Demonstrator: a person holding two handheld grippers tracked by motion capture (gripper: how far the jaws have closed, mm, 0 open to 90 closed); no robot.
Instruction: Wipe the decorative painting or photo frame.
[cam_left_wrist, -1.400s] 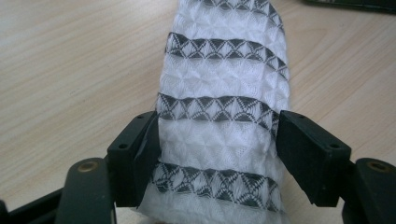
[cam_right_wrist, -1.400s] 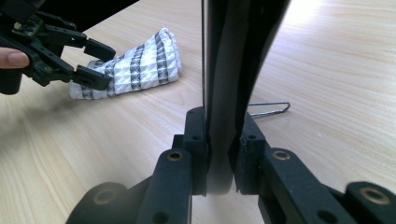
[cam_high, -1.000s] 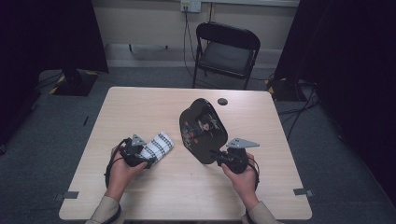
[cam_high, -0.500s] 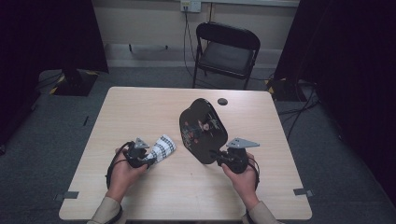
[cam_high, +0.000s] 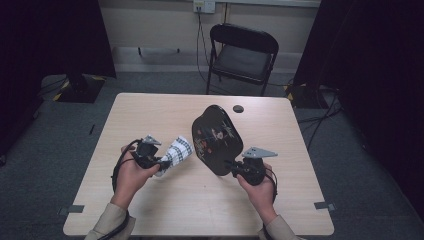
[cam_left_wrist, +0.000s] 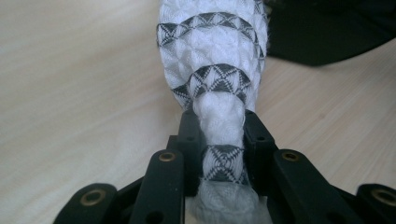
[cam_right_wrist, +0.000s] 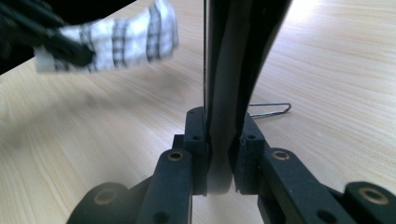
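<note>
White checked cloth (cam_left_wrist: 219, 88) pinched between left gripper (cam_left_wrist: 223, 140) jaws.

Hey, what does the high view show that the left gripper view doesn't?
High view alone: both of the person's hands, the right gripper shut on the edge of the black tray and holding it tilted up, a small dark disc near the table's far edge, and a folding chair beyond.

Left gripper view alone: the pads seen close, pinching a bunched end of the checked cloth, whose woven triangle bands read clearly.

Both: the left gripper shut on the cloth, the wooden table, and part of the tray.
</note>
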